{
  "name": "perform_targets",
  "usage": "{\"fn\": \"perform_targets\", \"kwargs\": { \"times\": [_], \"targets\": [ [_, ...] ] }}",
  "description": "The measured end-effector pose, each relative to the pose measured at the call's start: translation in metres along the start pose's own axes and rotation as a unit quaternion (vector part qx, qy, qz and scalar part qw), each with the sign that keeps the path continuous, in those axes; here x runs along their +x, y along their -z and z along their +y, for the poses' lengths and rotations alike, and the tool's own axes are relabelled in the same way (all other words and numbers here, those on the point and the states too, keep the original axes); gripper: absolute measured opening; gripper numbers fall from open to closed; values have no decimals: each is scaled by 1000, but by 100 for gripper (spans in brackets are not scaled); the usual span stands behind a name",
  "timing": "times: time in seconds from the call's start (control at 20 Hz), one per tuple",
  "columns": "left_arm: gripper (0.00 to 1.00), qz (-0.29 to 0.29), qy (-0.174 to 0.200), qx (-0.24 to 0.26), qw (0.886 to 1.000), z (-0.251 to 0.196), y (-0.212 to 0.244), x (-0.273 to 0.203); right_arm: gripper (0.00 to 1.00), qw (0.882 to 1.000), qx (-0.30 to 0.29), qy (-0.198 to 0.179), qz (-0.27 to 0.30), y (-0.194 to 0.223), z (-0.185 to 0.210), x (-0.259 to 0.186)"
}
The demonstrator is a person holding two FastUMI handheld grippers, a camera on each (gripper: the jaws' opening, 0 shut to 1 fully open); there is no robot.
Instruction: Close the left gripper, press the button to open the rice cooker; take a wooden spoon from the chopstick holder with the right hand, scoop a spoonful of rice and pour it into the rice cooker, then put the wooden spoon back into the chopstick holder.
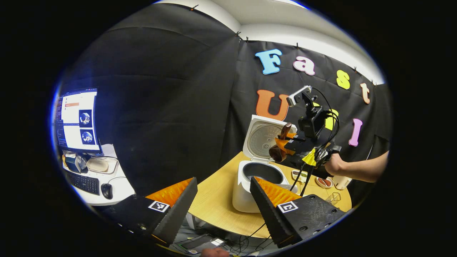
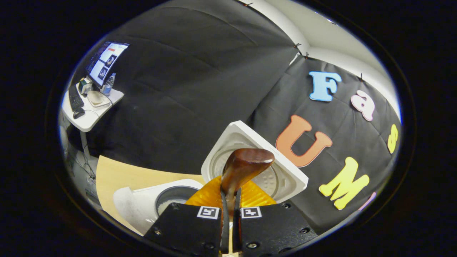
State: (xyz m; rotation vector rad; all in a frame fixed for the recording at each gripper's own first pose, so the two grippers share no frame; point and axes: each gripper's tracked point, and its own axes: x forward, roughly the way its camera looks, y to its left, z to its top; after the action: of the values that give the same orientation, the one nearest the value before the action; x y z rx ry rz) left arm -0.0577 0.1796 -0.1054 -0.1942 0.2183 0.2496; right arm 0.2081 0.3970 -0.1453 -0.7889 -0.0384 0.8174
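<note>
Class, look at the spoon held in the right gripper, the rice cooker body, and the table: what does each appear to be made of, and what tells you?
Spoon: likely wood with a glossy varnish, dark brown with bright highlights.
Rice cooker: probably plastic, smooth matte white shell; its inner pot looks like dark metal.
Table: pale wood or wood-look laminate, faint grain, low sheen.

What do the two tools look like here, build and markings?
Both are black blocky bodies with screws and a square black-and-white tag on each finger base. The left tool shows ridged wedge-shaped fingers. The right tool carries a camera on a mast, black cables and yellow tape; the forearm holding it is bare, no sleeve.
</note>
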Motion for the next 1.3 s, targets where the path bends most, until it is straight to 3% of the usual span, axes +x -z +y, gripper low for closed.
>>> {"fn": "perform_targets", "kwargs": {
  "times": [0.2, 0.35, 0.45, 0.6, 0.8, 1.0, 1.15, 1.3],
  "targets": [
    [94, 2, 6, -5, 1000, -3, 2, 2, 9, 999, 41, -3, 5, 5, -1, -6],
    [94, 8, 18, -3, 1000, -11, 7, 4, 9, 993, 115, -5, 13, 8, -6, -10],
    [94, 7, 28, 2, 1000, -25, 3, 4, 9, 982, 188, -9, 20, 9, -10, -16],
    [94, 1, 40, 13, 999, -39, -3, 4, 9, 948, 319, -9, 22, 8, -29, -32],
    [94, -1, 60, 31, 998, -64, -8, 3, 9, 876, 483, -12, 18, 17, -69, -68],
    [94, 1, 85, 36, 996, -101, -7, 3, 9, 811, 585, 3, -7, 32, -115, -130],
    [94, 9, 114, 40, 993, -138, -1, 4, 9, 783, 621, 27, -16, 56, -147, -177],
    [94, 10, 147, 50, 988, -176, 2, 3, 8, 772, 630, 80, -29, 94, -192, -227]
  ]
}}
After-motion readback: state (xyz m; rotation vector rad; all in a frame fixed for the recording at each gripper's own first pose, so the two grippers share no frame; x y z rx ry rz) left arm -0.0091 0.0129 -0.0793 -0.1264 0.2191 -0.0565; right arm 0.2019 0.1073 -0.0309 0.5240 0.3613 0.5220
